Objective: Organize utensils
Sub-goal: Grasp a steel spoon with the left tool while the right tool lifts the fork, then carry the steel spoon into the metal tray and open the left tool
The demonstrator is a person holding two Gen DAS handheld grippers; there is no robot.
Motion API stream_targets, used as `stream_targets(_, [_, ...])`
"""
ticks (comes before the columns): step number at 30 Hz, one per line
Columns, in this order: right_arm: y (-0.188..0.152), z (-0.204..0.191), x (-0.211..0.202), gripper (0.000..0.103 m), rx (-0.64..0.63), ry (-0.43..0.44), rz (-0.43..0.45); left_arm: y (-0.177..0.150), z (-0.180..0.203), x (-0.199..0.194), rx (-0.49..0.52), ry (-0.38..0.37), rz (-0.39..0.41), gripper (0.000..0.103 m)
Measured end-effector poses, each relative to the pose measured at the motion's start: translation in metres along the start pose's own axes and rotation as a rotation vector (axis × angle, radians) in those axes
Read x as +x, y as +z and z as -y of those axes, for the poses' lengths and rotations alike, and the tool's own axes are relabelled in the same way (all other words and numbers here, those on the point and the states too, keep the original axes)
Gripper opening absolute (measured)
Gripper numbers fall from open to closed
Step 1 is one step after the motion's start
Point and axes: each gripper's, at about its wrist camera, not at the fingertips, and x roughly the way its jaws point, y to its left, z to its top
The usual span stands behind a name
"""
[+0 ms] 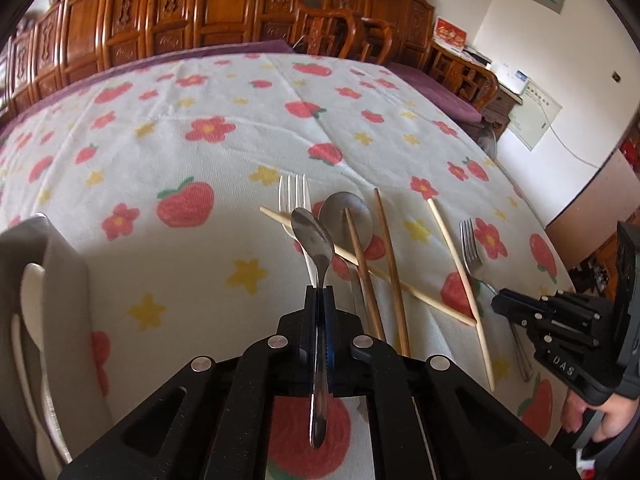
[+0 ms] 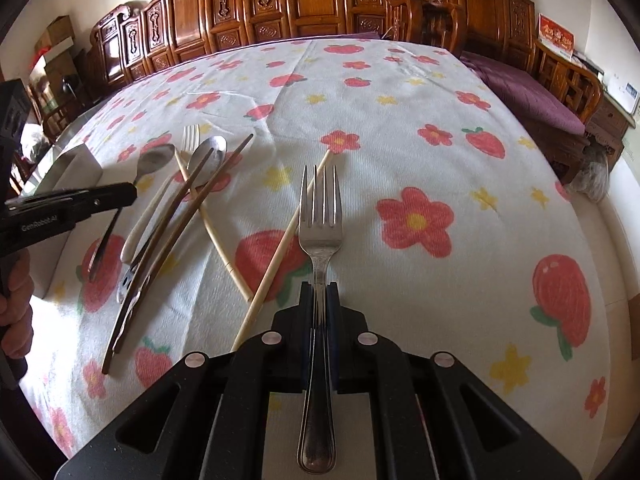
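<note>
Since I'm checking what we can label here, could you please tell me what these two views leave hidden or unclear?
- Grey holder, left wrist view: the frame edge cuts it off; its compartments stay unseen.
- White spoon inside it: its lower end is hidden.
- Large spoon handle, left wrist view: hidden by the left claw.
- Metal fork, right wrist view: whether it touches the tablecloth is unclear.

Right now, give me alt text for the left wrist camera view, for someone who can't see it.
The left gripper is shut on a metal spoon above a strawberry-print tablecloth. Ahead lie a white fork, a second spoon and crossed chopsticks. The right gripper holds a metal fork at right.
</note>
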Motion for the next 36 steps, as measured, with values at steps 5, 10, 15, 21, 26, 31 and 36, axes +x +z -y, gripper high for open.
stream_targets(5, [0.004, -0.009, -0.018, 0.009, -0.015, 0.002, 0.028, -0.001, 0.005, -0.023, 0.035, -0.003, 0.035, 0.002])
stream_targets(10, [0.013, -0.019, -0.037, 0.009, -0.023, 0.014, 0.062, -0.003, 0.005, -0.053, 0.057, -0.009, 0.067, 0.002])
stream_targets(15, [0.022, -0.034, -0.053, 0.009, -0.036, 0.028, 0.09, -0.004, -0.001, -0.081, 0.061, -0.009, 0.095, 0.002])
stream_targets(21, [0.03, -0.058, -0.071, 0.009, -0.059, 0.055, 0.119, -0.006, -0.013, -0.109, 0.056, 0.001, 0.128, 0.002])
stream_targets(26, [0.036, -0.081, -0.082, 0.009, -0.083, 0.081, 0.137, -0.006, -0.027, -0.132, 0.051, 0.024, 0.161, 0.002])
stream_targets(31, [0.039, -0.103, -0.09, 0.009, -0.109, 0.107, 0.148, -0.01, -0.046, -0.147, 0.044, 0.057, 0.18, 0.002])
stream_targets(36, [0.042, -0.121, -0.092, 0.009, -0.131, 0.129, 0.151, -0.012, -0.068, -0.156, 0.023, 0.09, 0.189, 0.002])
